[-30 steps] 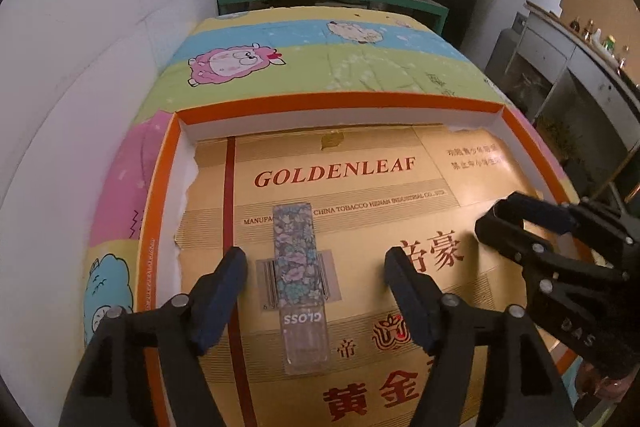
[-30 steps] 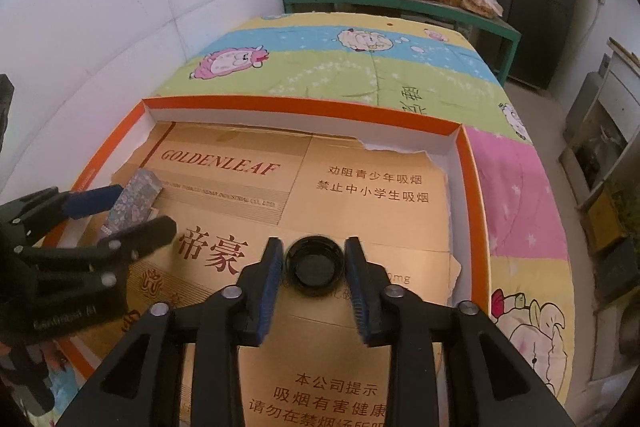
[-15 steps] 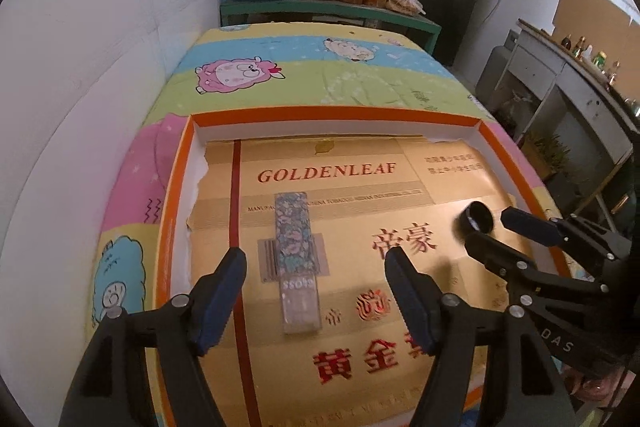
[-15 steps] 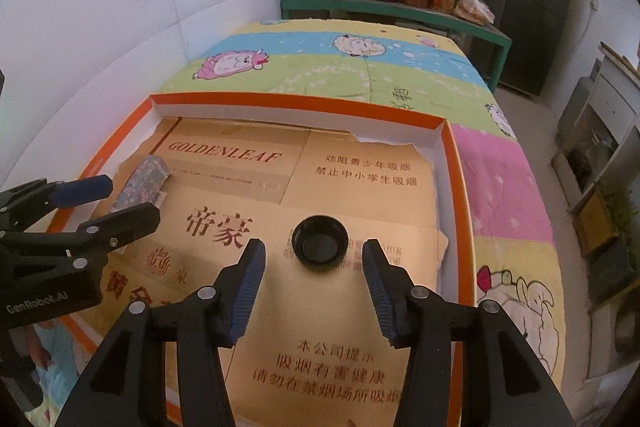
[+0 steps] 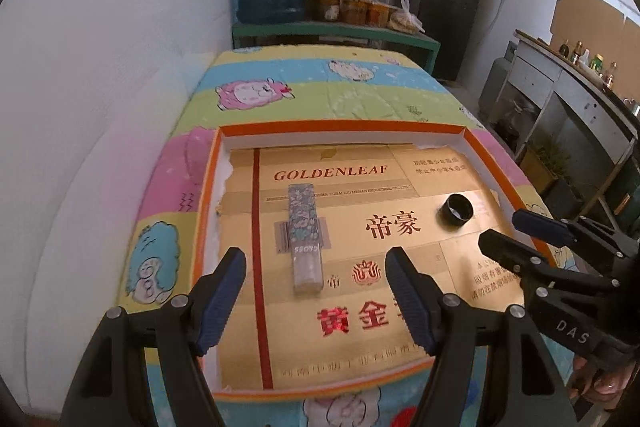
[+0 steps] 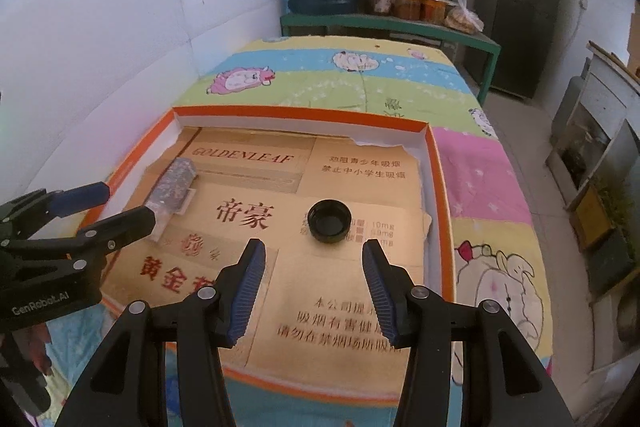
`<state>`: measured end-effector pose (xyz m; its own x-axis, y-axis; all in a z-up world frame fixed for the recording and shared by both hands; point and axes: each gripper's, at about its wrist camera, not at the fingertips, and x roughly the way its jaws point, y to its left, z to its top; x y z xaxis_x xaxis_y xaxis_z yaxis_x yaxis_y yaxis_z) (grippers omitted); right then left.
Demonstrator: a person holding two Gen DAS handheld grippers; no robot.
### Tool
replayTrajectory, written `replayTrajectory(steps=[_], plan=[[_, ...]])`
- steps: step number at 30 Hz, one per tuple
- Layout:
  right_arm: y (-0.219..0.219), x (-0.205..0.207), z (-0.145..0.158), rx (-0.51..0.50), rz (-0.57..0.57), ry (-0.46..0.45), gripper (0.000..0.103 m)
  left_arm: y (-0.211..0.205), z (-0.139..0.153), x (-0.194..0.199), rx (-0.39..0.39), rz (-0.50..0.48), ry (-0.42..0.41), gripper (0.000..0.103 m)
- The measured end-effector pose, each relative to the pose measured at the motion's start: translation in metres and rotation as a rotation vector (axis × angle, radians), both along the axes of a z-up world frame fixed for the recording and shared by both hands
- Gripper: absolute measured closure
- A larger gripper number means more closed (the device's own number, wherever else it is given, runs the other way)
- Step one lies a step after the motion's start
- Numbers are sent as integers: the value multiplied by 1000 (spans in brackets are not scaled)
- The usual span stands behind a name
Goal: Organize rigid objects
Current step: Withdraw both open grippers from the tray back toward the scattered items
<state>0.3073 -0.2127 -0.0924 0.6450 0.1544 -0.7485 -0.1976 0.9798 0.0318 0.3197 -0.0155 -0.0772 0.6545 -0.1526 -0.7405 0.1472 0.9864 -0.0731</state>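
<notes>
Orange walls go round a flat tray (image 5: 208,211) lined with gold cardboard. On the left side lies a long flowery box (image 5: 304,227) (its near end is clear). To the right sits a black round cap (image 6: 329,220). The left gripper (image 5: 314,301) and the right gripper (image 6: 314,293) both hover near, wide open, holding nothing; the right one's jaws have just been opening.

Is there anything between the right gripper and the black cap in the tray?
Nothing visible. The right gripper is open and empty, and the black cap lies just beyond its fingertips on bare cardboard in the orange tray. The floral box and the left gripper are off to the side.
</notes>
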Motion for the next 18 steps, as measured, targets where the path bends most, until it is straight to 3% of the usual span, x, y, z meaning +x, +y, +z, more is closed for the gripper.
replayTrajectory(steps=[18], plan=[[3,-74,26,-20,-28,-46,51,4,35,-81,6,14,-87,31]])
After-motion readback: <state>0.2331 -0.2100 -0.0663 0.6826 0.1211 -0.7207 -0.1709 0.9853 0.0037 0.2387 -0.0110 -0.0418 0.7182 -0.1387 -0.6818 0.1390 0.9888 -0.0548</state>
